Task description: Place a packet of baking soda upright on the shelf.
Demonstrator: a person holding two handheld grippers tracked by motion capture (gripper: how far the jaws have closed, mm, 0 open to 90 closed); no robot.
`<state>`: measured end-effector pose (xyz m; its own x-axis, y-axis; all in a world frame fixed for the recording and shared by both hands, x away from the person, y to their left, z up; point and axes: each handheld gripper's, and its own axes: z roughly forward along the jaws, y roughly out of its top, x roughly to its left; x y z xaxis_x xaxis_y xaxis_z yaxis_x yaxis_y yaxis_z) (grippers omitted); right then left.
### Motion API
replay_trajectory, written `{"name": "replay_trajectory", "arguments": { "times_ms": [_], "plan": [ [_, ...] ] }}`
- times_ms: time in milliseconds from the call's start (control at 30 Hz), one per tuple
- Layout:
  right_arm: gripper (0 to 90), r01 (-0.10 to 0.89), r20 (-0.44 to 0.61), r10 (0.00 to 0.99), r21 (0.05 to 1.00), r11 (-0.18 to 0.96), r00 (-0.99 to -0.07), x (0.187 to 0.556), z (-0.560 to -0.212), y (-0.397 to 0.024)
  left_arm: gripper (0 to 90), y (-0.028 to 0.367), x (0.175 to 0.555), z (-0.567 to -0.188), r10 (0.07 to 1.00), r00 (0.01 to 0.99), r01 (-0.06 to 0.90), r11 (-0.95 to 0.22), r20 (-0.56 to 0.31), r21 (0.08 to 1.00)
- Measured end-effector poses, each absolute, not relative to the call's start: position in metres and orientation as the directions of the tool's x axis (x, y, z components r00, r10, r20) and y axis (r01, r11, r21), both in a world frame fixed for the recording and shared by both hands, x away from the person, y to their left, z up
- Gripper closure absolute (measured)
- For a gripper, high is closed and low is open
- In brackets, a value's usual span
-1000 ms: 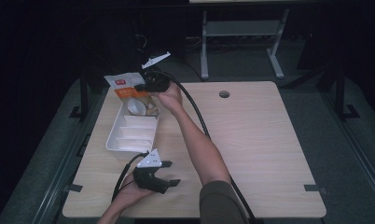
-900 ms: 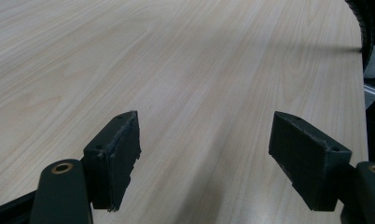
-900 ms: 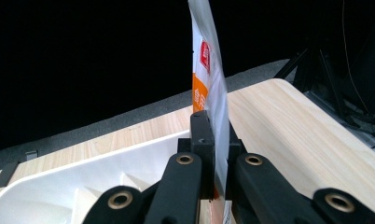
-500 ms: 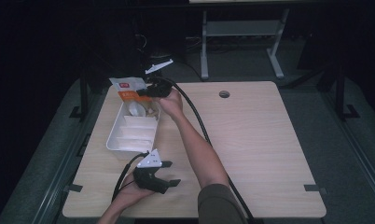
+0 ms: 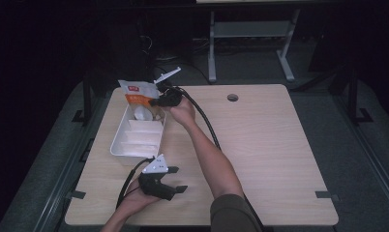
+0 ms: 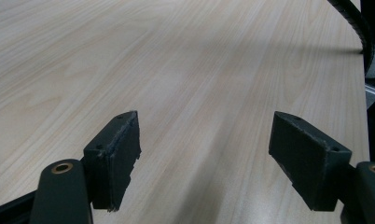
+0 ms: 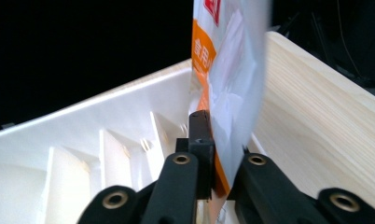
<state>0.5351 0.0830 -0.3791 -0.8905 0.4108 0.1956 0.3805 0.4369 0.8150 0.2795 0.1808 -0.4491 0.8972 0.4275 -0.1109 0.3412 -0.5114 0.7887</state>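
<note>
Dark room, pale wood table [image 5: 279, 154] lit from above, metal frame on the floor behind it.

White tray [image 5: 116, 145] sits near the table's left edge, long side running away from the person, split into compartments by cross walls.

Right gripper [image 5: 157, 102] is over the tray's far end, jaws clamped tight on a white-and-orange pouch [image 5: 137, 92]. In the right gripper view the pouch [image 7: 227, 84] stands upright between the jaws, pinched near its lower edge, its top rising out of frame. Tray wall [image 7: 106, 112] and dividers are just behind and left of it; the pouch bottom hangs at the tray's end compartment, at the wall next to the bare table. Can't tell if it touches the tray floor.

Left gripper [image 5: 175, 188] rests low at the near edge of the table, well apart from the tray, jaws wide with nothing between them. Left gripper view: bare wood between the pads [image 6: 118, 158], cable [image 6: 358, 23] across the top right corner.
</note>
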Motion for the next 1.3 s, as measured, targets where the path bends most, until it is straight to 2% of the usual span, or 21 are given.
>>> {"name": "replay_trajectory", "arguments": {
  "times_ms": [600,733,1300],
  "plan": [
    [88.7,0.410,0.203,0.439,0.793,0.451,-0.875,0.538,-0.384,0.079,24.5,0.179,0.279,-0.450,0.423,0.900,0.338,-0.519,-0.108,0.785],
    [81.3,0.416,0.225,0.422,0.794,0.443,-0.878,0.537,-0.383,0.078,24.5,0.178,0.279,-0.450,0.420,0.901,0.336,-0.521,-0.108,0.785],
    [66.9,0.424,0.250,0.412,0.806,0.413,-0.876,0.523,-0.375,0.043,24.5,0.179,0.280,-0.450,0.429,0.896,0.342,-0.507,-0.113,0.791]
  ]
}}
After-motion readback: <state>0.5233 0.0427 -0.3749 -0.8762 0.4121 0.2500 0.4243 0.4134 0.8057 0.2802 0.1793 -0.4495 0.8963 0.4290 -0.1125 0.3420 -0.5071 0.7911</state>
